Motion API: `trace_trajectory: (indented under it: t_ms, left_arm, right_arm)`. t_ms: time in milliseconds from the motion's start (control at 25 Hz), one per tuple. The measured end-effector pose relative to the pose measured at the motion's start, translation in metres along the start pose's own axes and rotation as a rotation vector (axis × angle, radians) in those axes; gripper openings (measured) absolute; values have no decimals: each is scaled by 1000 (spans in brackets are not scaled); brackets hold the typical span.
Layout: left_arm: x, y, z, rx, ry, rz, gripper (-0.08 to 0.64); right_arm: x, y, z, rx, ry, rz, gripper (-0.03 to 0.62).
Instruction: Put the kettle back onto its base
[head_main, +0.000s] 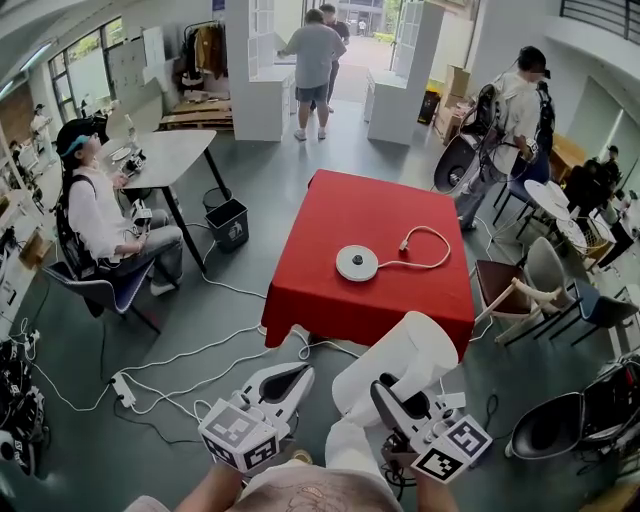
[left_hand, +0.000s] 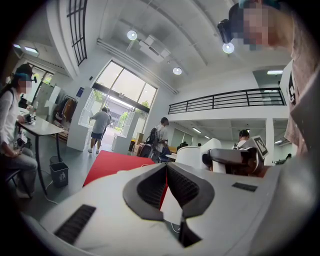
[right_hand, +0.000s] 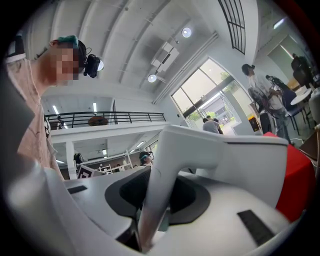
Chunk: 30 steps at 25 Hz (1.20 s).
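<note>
A white kettle (head_main: 405, 355) hangs low in front of me, short of the near edge of the red table (head_main: 330, 300). My right gripper (head_main: 392, 397) is shut on its handle (right_hand: 162, 175), which stands between the dark pads. The kettle's body (right_hand: 240, 150) fills the right gripper view. The round white base (head_main: 357, 263) lies on the table's middle, its cord (head_main: 428, 240) looping to the right. My left gripper (head_main: 290, 380) hovers left of the kettle, its jaws shut on nothing (left_hand: 166, 172). From the left gripper view the kettle (left_hand: 192, 156) shows to the right.
A person sits on a chair at a grey table (head_main: 170, 150) to the left, beside a dark bin (head_main: 228, 222). White cables (head_main: 190, 370) trail over the floor by the table's near left corner. Chairs (head_main: 530, 280) and a standing person (head_main: 510, 120) are on the right.
</note>
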<state>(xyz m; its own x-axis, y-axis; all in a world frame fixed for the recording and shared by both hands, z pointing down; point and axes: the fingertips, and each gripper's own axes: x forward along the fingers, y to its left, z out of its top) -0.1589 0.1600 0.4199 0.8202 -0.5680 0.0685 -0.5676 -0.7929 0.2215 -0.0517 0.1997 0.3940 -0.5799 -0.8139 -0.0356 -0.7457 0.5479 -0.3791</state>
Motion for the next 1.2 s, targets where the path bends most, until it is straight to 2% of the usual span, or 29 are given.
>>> trace_trajectory:
  t_ms: [480, 1200]
  left_arm:
    - [38, 27, 11, 9, 1, 6, -12]
    - [160, 77, 44, 11, 1, 43, -12]
  right_arm:
    - [27, -37, 15, 33, -10, 9, 124]
    - [85, -148, 76, 33, -2, 65, 124]
